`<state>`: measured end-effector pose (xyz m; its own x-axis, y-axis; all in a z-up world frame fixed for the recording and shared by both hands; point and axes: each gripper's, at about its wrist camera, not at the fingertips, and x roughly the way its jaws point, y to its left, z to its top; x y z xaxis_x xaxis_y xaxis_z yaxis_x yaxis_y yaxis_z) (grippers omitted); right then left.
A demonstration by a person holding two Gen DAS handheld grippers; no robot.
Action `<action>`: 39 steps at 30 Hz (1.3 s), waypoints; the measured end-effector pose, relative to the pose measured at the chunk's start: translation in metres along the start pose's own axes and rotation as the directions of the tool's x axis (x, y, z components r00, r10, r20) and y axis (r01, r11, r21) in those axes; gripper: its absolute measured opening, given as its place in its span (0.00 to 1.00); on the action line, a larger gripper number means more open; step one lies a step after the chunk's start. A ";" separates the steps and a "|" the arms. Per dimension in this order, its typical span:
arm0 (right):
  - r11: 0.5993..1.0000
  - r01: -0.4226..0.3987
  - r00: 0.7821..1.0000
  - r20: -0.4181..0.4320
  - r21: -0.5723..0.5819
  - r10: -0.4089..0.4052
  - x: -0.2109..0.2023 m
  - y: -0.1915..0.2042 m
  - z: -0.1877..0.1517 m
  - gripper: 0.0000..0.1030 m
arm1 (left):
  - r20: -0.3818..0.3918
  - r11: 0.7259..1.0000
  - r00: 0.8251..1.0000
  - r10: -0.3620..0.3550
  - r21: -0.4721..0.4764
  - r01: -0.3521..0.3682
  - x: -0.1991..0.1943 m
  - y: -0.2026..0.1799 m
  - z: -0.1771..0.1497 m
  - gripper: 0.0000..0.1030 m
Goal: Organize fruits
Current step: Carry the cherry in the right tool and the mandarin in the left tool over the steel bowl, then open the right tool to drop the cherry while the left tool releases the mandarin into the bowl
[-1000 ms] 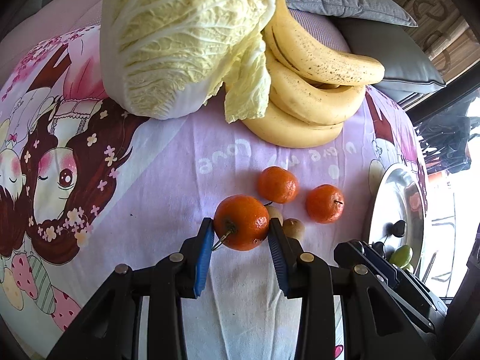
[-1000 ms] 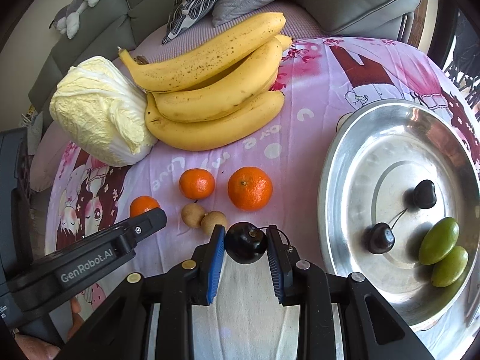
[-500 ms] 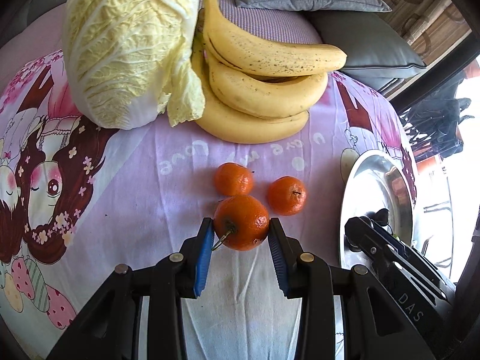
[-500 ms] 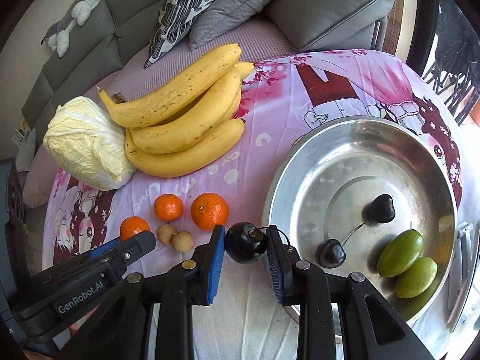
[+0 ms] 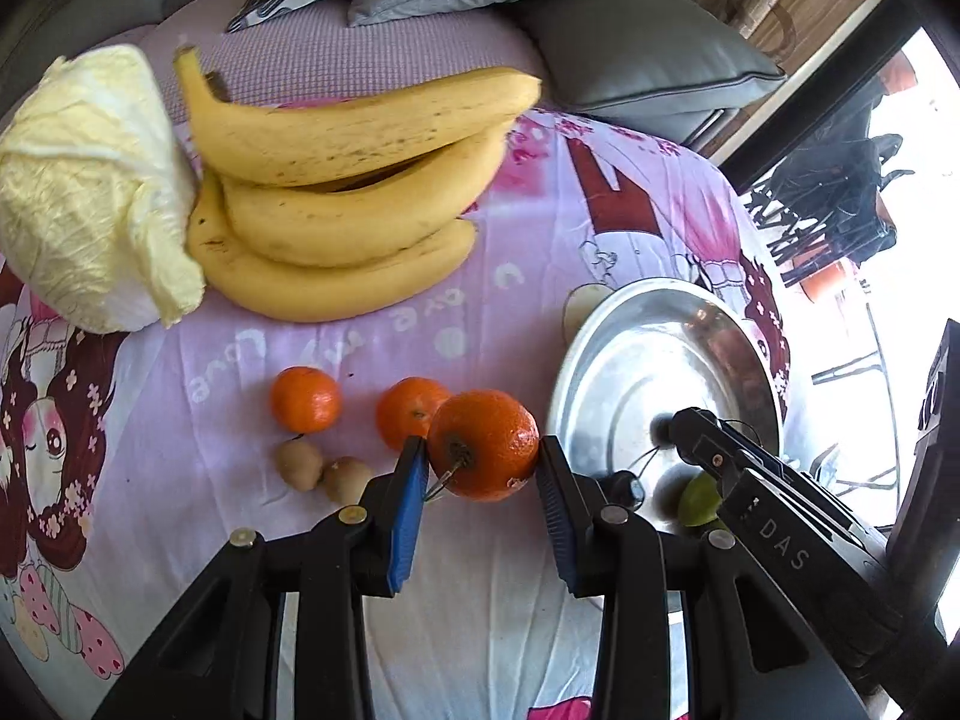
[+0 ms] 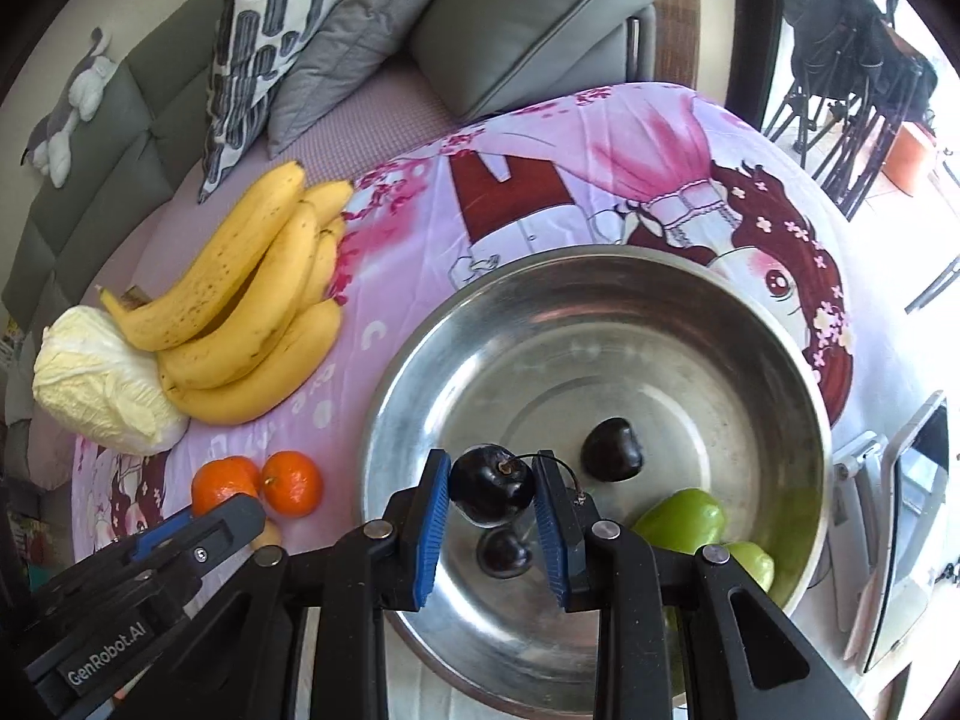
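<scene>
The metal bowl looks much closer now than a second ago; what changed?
Both tools swung toward the metal bowl: the right tool now holds its dark cherry above it, and the left tool brought its orange near the rim. Nothing was released; bananas, cabbage and the loose fruit stayed put.

White lettering "GenRobot.AI" runs along the black body of the left gripper point(image 6: 138, 618), low and to the left of the right gripper point(image 6: 492, 483). In the left wrist view, "DAS" shows on the right gripper's body. Pale upside-down writing on the pink cloth point(image 5: 360, 360) ahead of the left gripper looks like "Love".
</scene>
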<state>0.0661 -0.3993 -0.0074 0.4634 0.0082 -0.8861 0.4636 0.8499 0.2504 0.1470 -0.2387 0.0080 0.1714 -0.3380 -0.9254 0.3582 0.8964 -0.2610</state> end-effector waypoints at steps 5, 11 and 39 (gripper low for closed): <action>0.997 0.048 0.999 0.023 0.059 -0.049 -0.005 -0.028 0.007 0.29 | -0.031 0.998 0.999 -0.024 0.065 0.026 0.012 -0.034 0.007 0.37; 0.986 0.122 0.991 0.034 0.116 -0.126 -0.008 -0.054 0.012 0.29 | -0.071 0.995 0.997 -0.022 0.093 0.028 0.029 -0.052 0.010 0.37; 0.972 0.173 0.984 -0.070 0.158 -0.164 0.017 -0.075 0.009 0.45 | -0.169 0.996 0.986 0.016 0.092 -0.001 0.059 -0.065 0.005 0.37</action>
<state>0.0457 -0.4678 -0.0382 0.3273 -0.0942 -0.9402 0.6499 0.7448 0.1516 0.1390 -0.3183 -0.0282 0.0199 -0.2700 -0.9627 0.4410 0.8665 -0.2339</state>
